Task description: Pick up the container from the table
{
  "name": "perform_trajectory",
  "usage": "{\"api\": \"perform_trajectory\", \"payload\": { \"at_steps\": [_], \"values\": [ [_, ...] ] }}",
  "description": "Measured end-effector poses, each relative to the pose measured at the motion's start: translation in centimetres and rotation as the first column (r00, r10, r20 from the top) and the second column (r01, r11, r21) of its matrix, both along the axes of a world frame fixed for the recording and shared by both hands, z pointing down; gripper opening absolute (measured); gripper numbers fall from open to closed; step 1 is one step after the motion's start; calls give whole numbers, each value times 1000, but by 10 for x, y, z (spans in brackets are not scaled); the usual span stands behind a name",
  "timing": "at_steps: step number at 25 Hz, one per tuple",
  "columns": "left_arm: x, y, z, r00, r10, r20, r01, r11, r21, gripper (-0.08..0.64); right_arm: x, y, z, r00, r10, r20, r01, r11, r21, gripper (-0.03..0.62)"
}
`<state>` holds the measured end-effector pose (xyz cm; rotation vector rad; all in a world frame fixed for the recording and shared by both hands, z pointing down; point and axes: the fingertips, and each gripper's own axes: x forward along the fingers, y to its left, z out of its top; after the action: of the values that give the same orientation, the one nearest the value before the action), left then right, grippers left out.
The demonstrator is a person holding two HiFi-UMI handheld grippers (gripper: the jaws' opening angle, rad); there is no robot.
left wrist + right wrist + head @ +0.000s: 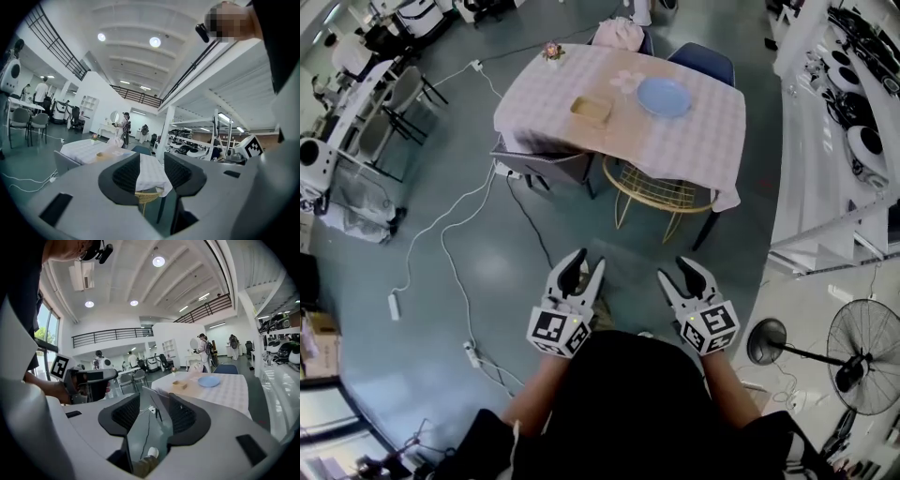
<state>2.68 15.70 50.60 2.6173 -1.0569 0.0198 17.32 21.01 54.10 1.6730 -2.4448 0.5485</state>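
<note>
No contact yet. The left hand-held gripper (584, 265) & right hand-held gripper (679, 272) sit side by side, low in front of the person's torso, noses aimed at the worktop (703, 150) w/ its pale checked cloth. Jaws on both are spread wide, nothing between them, only floor and cloth in the bg. Reads as pre-opened for the grab imo, so no fiddling on arrival.

Target = small tan rectangular container (592, 109). It's flat on the cloth approx mid-worktop, a bit toward the left end, near but apart from the round blue plate (664, 97) on its right. Nothing touches it, so access looks clean from any side.

Rel. to the grippers it's well apart, ahead of both, and lines up better w/ the left one. A yellow wire chair (661, 192) + grey chair (546, 167) are tucked at the near edge, between person and container. Prob means leaning over them or going round.
</note>
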Motion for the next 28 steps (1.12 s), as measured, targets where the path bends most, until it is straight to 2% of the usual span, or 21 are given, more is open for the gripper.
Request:
{"api": "perform_trajectory", "payload": {
  "at_steps": [4, 9, 13, 16, 19, 24, 28],
  "values": [
    [-6, -77, 1, 998, 47, -43, -47, 999, -3, 147, -20, -84, 0, 1000, -9, -7, 8, 999, -31, 175],
    [-37, -185, -15, 994, 76, -84, -77, 997, -5, 147, -55, -224, -13, 1000, -9, -3, 9, 998, -58, 174],
    [-62, -258, -26, 991, 100, -87, -98, 995, 29, 147, -65, -329, 2, 997, 51, 53, -46, 995, -93, 175],
    [-86, -307, -27, 994, 62, -86, -58, 998, 37, 147, -59, -396, 33, 988, 115, 99, -99, 982, -160, 175],
    [-108, -342, -23, 996, -12, -85, 13, 1000, 11, 147, -42, -451, 73, 981, 170, 95, -143, 959, -246, 175],
    [-131, -382, -4, 992, -117, -43, 115, 992, -47, 147, -7, -532, 153, 980, 200, 4, -186, 915, -358, 175],
    [-134, -410, 6, 980, -193, -43, 187, 976, -113, 147, 27, -588, 207, 969, 245, -36, -235, 865, -443, 175]
  ]
}}
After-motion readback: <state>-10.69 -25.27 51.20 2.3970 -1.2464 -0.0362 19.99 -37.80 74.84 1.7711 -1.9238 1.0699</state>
